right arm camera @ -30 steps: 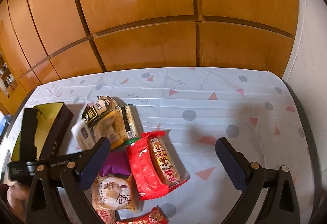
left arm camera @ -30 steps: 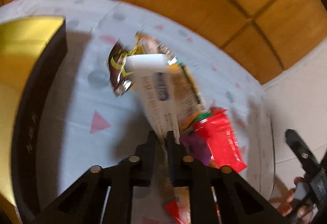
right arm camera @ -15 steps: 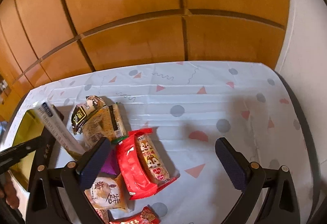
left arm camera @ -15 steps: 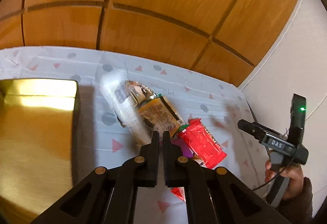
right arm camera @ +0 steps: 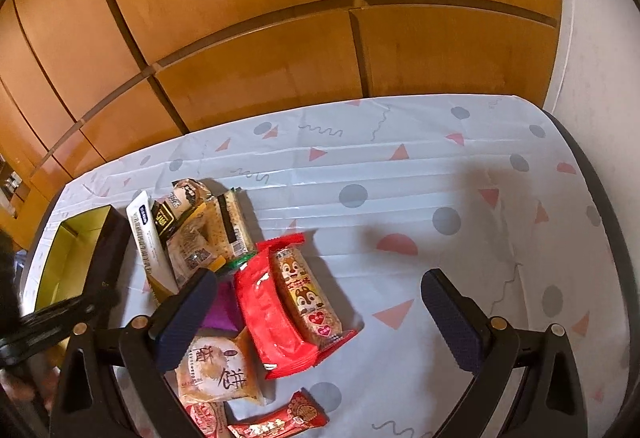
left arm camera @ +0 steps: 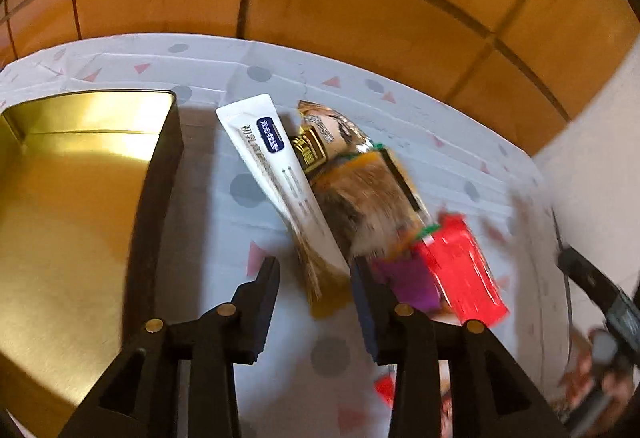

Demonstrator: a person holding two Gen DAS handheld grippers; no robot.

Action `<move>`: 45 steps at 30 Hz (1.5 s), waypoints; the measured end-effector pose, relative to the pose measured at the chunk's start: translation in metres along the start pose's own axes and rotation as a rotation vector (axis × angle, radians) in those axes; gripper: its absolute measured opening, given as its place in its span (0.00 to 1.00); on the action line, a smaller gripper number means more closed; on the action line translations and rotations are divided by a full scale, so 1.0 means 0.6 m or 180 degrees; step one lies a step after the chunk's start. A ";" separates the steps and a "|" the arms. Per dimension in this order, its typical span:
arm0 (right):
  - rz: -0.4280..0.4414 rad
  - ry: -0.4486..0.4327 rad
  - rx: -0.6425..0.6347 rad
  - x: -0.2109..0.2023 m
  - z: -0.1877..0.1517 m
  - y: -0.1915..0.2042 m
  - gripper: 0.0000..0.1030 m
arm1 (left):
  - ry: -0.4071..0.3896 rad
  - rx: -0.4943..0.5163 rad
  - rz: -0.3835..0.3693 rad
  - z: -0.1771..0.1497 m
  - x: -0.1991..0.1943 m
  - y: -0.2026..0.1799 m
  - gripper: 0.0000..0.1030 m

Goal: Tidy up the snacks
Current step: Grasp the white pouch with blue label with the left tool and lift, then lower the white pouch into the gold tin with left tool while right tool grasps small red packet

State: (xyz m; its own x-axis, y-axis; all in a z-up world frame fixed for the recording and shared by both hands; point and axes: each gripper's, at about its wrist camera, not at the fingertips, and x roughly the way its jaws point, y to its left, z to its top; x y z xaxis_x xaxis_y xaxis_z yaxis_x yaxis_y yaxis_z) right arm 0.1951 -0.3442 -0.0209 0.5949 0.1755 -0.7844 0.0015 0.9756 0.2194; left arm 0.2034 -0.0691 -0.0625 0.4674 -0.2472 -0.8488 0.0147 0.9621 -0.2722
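The left tool (left arm camera: 314, 288), jaws just opening, straddles a white snack stick (left arm camera: 276, 174) beside the gold box (left arm camera: 80, 198); the right tool (right arm camera: 320, 310) hovers open.

A room in a home: a bench (right arm camera: 400, 198) spread with a white cloth (right arm camera: 460, 174) printed with grey dots, pink triangles and squiggles stands against warm orange-brown wooden cabinet doors (right arm camera: 248, 50) with dark seams between the panels. A plain white wall (right arm camera: 592, 38) meets the wood at the right. Packaged snacks (right arm camera: 288, 302) (several with Chinese lettering, one with cartoon chipmunks) lie heaped on the cloth beside an open box (left arm camera: 76, 198) with a gold lining, a domestic tabletop rather than a shop or a lab.
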 end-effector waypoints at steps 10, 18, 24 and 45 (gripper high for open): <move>0.0099 -0.0033 -0.0104 -0.001 0.008 0.013 1.00 | 0.0151 -0.0195 0.0023 0.025 0.079 0.019 0.32; 0.0095 0.0065 -0.0351 0.011 0.001 0.034 0.97 | -0.0080 0.0296 -0.0198 -0.011 0.005 0.001 0.20; 0.0083 0.0216 -0.0297 0.026 -0.004 0.023 0.78 | -0.0218 0.0491 -0.0461 -0.040 -0.084 0.016 0.19; -0.0202 0.0898 0.0351 0.013 -0.165 0.046 0.60 | -0.0200 0.0212 -0.0211 -0.056 -0.239 0.284 0.19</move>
State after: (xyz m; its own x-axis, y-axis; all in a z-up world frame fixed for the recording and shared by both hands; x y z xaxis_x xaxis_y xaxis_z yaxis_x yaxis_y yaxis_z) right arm 0.1202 -0.3026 -0.0783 0.3443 0.1592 -0.9253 0.1278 0.9684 0.2142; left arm 0.1091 0.1266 -0.0026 0.5179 -0.3050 -0.7992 0.1052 0.9499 -0.2943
